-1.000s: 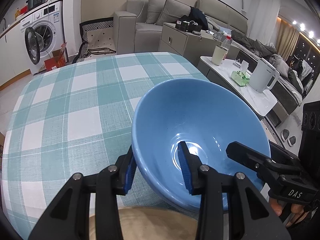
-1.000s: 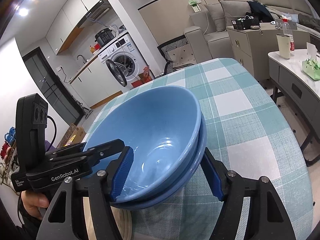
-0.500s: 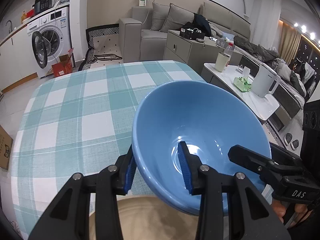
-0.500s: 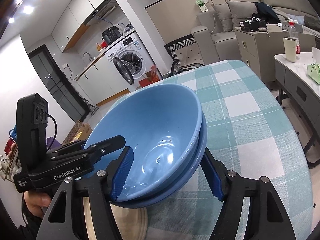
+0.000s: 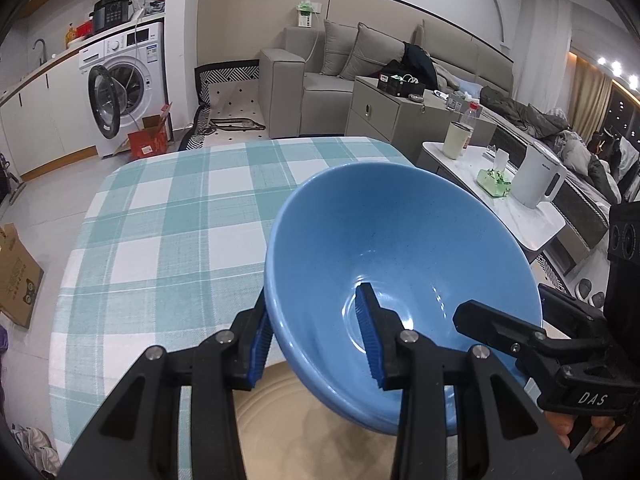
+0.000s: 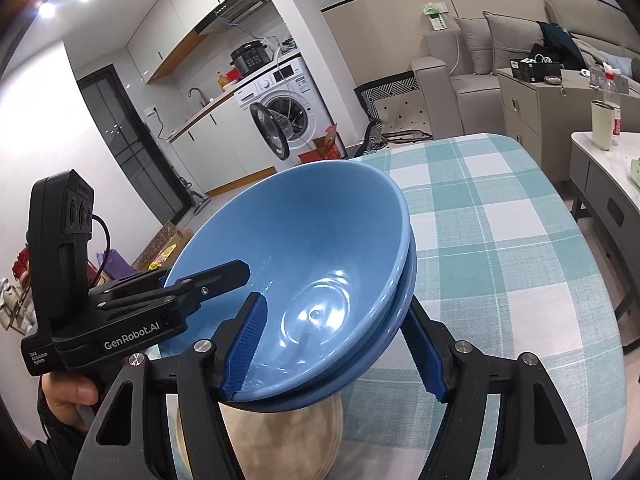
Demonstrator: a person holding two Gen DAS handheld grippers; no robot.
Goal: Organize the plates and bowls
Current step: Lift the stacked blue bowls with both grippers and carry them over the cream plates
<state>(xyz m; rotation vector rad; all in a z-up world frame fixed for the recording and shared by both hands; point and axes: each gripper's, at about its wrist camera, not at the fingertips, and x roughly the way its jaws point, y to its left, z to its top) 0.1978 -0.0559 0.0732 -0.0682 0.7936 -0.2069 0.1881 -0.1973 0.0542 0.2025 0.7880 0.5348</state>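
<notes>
Two nested blue bowls (image 5: 400, 264) are held in the air above the checked table. My left gripper (image 5: 316, 340) is shut on the stack's near-left rim, one finger inside, one outside. My right gripper (image 6: 336, 352) is shut on the stack (image 6: 312, 256) from the other side, one finger inside the top bowl, the other under the lower bowl. Each gripper shows in the other's view. A beige plate (image 5: 312, 432) lies on the table below the bowls; it also shows in the right wrist view (image 6: 280, 436).
The teal and white checked tablecloth (image 5: 172, 216) covers the table. A low white side table (image 5: 516, 208) with a kettle and cup stands to the right. A washing machine (image 5: 128, 84) and sofa are beyond the table.
Both grippers have lifted the bowl stack higher above the table. More of the beige plate shows underneath. The grips have not changed.
</notes>
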